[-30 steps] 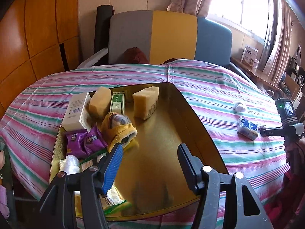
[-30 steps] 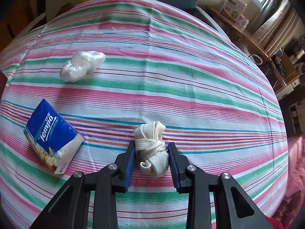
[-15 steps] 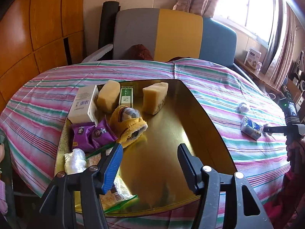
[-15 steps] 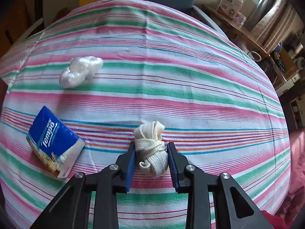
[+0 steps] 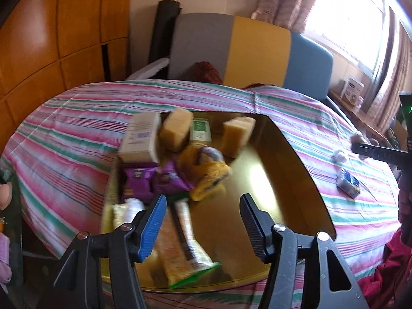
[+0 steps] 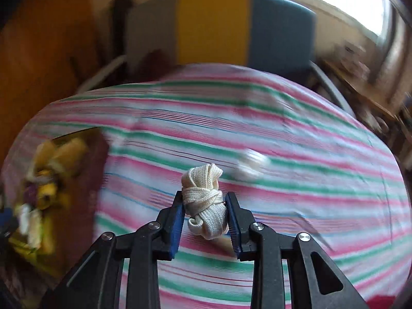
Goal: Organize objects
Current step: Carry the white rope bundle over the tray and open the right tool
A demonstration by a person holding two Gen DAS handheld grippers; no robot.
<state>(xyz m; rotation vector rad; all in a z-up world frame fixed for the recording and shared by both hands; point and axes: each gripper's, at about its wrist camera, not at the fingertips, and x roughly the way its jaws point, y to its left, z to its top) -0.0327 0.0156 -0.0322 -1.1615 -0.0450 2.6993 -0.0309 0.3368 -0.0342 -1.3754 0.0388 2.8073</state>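
Right gripper point(image 6: 206, 216) clamps rope bundle point(image 6: 204, 202) | left gripper point(image 5: 202, 224) open, empty | tray point(image 5: 291, 170) blurred, apparently gold

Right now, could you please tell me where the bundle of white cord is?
The cord bundle sits at the centre of the right wrist view, clamped in the right gripper above the striped tablecloth.

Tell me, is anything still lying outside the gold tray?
Yes. A blue tissue pack and a white wad lie loose on the striped tablecloth, outside the gold tray holding everything else.
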